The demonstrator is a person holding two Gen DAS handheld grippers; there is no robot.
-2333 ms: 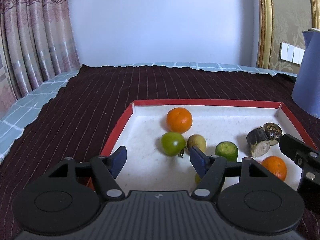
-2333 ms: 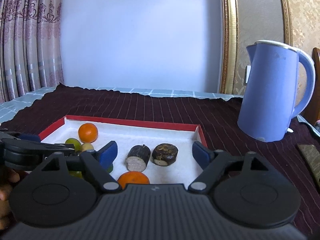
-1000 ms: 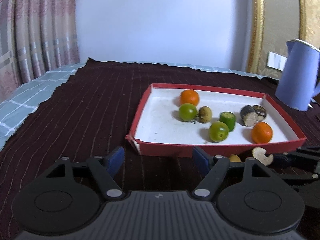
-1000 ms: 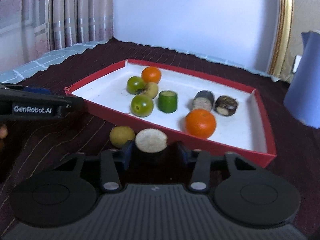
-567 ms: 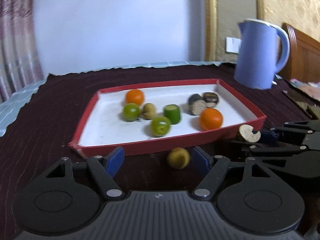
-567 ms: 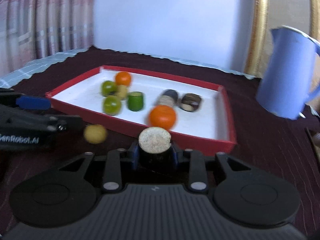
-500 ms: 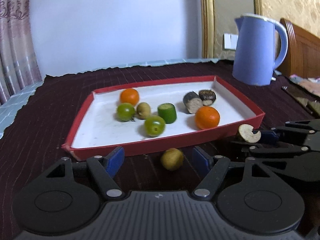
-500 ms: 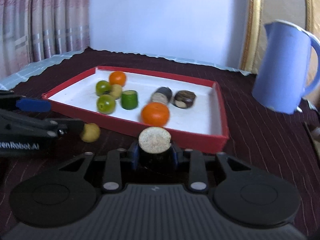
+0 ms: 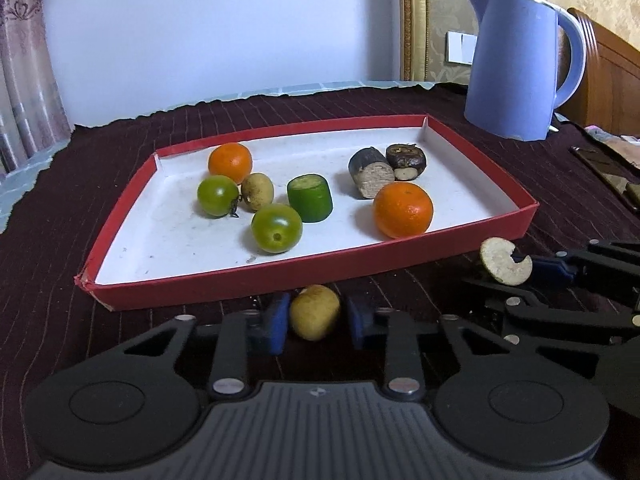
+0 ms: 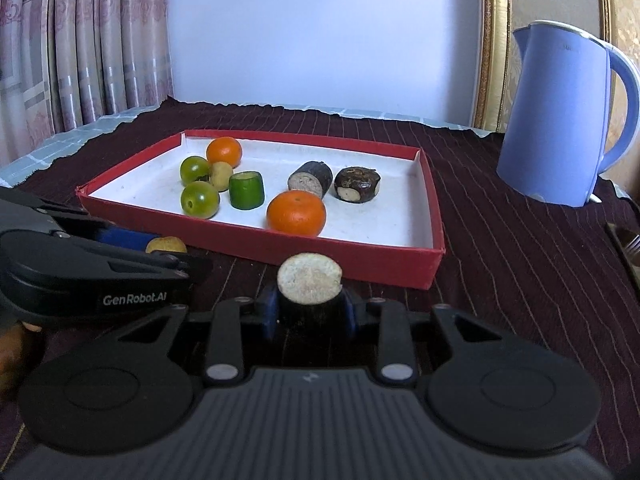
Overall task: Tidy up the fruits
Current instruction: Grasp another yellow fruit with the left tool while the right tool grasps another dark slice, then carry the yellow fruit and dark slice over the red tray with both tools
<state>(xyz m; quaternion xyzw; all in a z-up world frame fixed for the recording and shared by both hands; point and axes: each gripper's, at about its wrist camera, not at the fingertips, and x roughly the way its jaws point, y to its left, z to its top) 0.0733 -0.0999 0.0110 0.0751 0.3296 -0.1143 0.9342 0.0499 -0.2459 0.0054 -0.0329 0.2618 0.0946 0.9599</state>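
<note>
Since half a second back my left gripper (image 9: pixel 314 322) has dropped in and its fingers have narrowed round the yellow-brown fruit (image 9: pixel 315 312) on the dark cloth just in front of the red tray (image 9: pixel 304 272); left pad looks touching, right pad seems a hair off, so closing, not clamped yet; my right gripper (image 10: pixel 310 312) is pinching the dark cut chunk (image 10: pixel 309 284), pale cut face up, same as before; the little fruit looks light, round and smooth, so I reckon it'll squirt out if squeezed off-centre; best taken across its widest middle, gently, skin seems thin; the chunk looks stiff and rough-sided, easy to hold by its flanks; both want lifting over the tray wall next to the oranges and green ones
</note>
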